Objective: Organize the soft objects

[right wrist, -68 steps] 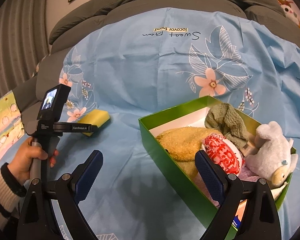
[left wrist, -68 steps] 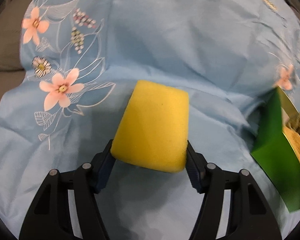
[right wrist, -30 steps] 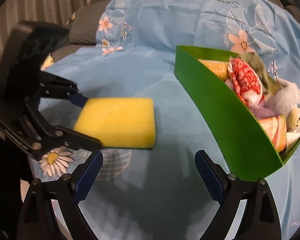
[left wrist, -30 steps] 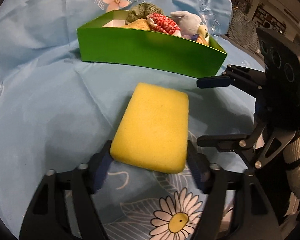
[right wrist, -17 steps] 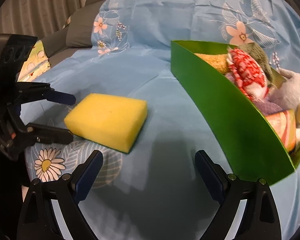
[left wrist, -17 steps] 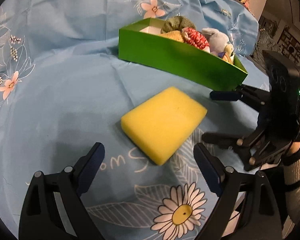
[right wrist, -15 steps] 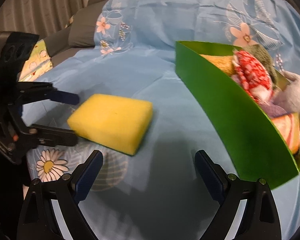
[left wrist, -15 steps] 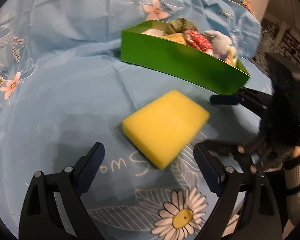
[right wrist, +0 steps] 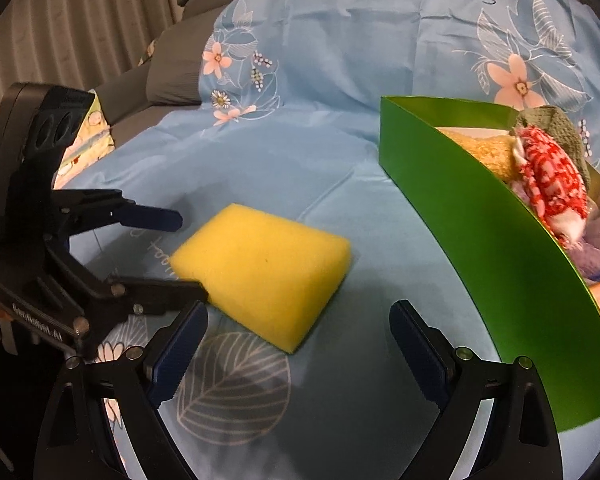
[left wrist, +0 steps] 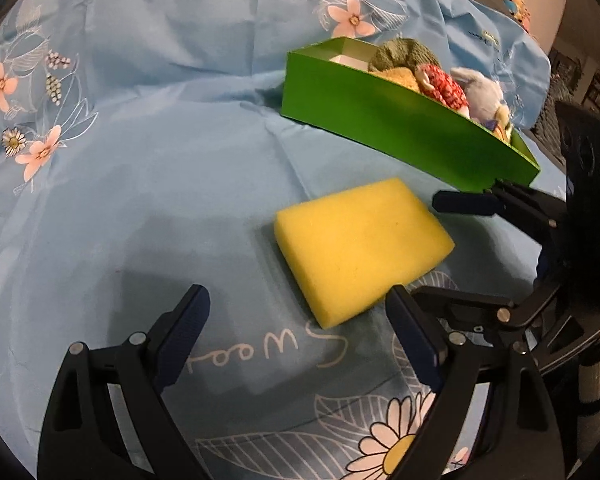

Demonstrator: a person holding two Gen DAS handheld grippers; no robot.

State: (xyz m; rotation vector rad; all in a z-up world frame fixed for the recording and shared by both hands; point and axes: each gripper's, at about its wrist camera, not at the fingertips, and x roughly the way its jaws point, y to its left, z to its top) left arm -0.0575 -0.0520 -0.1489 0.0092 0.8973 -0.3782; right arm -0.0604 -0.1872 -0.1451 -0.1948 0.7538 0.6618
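A yellow sponge (left wrist: 360, 248) (right wrist: 260, 268) lies flat on the blue flowered cloth (left wrist: 160, 152), free of both grippers. My left gripper (left wrist: 298, 320) (right wrist: 192, 254) is open, and the sponge lies just ahead of its fingers, to their right. My right gripper (right wrist: 298, 328) (left wrist: 428, 248) faces it from the other side, also open, with its fingers just short of the sponge. Behind the sponge stands a green box (left wrist: 400, 132) (right wrist: 480, 216) holding a red-and-white soft toy (right wrist: 548, 172), a pale plush animal (left wrist: 480, 92) and a green knitted cloth (left wrist: 404, 54).
The blue cloth covers a grey sofa (right wrist: 168, 84), whose cushions show at the back left. A patterned yellow fabric (right wrist: 84, 144) lies past the cloth's left edge. A striped sleeve (left wrist: 596, 380) shows behind the right gripper. Bare cloth stretches left of the sponge.
The left gripper has let go of the sponge, which now lies on the cloth. That gripper has drawn back and turned, so the sponge sits to its front right. The right gripper stays open.
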